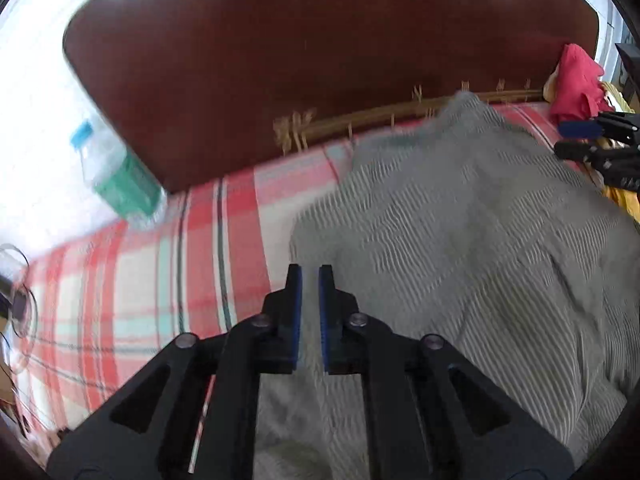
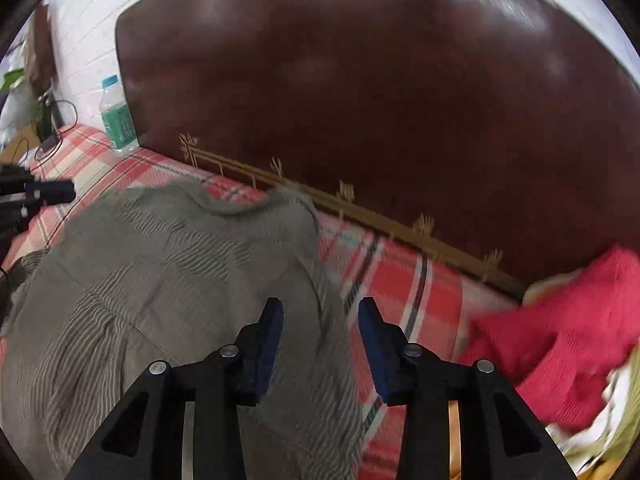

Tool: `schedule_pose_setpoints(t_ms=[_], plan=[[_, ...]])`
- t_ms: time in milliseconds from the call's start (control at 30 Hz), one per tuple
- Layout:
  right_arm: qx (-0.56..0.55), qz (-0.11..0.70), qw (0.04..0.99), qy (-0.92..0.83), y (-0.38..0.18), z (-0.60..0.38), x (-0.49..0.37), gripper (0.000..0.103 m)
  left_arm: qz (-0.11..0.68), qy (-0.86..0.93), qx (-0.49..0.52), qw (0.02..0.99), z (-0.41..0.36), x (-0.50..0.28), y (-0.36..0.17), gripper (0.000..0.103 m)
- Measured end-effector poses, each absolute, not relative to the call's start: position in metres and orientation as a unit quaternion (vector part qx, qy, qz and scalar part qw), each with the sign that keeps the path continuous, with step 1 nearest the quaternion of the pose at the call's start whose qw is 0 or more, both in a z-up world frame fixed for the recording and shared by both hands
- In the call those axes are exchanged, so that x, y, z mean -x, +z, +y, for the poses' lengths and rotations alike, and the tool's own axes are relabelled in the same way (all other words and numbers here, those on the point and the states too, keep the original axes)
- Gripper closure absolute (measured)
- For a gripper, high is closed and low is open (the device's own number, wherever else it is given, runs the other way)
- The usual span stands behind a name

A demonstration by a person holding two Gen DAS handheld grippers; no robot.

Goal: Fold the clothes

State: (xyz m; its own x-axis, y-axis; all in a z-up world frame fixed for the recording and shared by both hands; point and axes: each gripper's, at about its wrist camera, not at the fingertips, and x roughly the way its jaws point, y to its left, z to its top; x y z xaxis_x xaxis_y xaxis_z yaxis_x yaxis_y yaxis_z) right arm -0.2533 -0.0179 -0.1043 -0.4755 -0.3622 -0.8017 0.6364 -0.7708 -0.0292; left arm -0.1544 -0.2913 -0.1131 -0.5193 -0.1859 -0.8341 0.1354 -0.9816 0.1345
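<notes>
The grey striped garment lies spread and rumpled on the bed, over the red plaid sheet, with its far end reaching the bed's head edge below the dark brown headboard.

Left tongs: jaws drawn almost together, only a thin slit between the blue pads, nothing gripped between them — they sit above the garment's near-left border. Right tongs: jaws apart, no cloth between the pads; they hang over the garment's right border where it meets the plaid sheet.

The left wrist view shows the right tongs from the side at the bed's right edge, in front of a red cloth. The right wrist view alone shows that red cloth heaped on yellow and white fabric, and sharply shows the water bottle at the head-left corner — blurred in the left view.
</notes>
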Motion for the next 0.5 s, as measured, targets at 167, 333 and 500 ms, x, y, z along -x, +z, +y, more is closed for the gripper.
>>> schedule_pose_setpoints(t_ms=[167, 333, 500], plan=[[-0.418, 0.083, 0.349, -0.835, -0.08, 0.057, 0.215, 0.031, 0.092, -0.874, -0.477, 0.014, -0.317, 0.078, -0.115, 0.015], [-0.431, 0.078, 0.37, -0.819, -0.075, 0.099, 0.147, 0.027, 0.154, -0.844, -0.51, -0.064, -0.302, 0.022, -0.131, 0.014], [-0.442, 0.076, 0.367, -0.815, -0.095, 0.106, 0.084, 0.026, 0.092, -0.821, -0.563, -0.031, -0.269, 0.003, -0.174, 0.018]])
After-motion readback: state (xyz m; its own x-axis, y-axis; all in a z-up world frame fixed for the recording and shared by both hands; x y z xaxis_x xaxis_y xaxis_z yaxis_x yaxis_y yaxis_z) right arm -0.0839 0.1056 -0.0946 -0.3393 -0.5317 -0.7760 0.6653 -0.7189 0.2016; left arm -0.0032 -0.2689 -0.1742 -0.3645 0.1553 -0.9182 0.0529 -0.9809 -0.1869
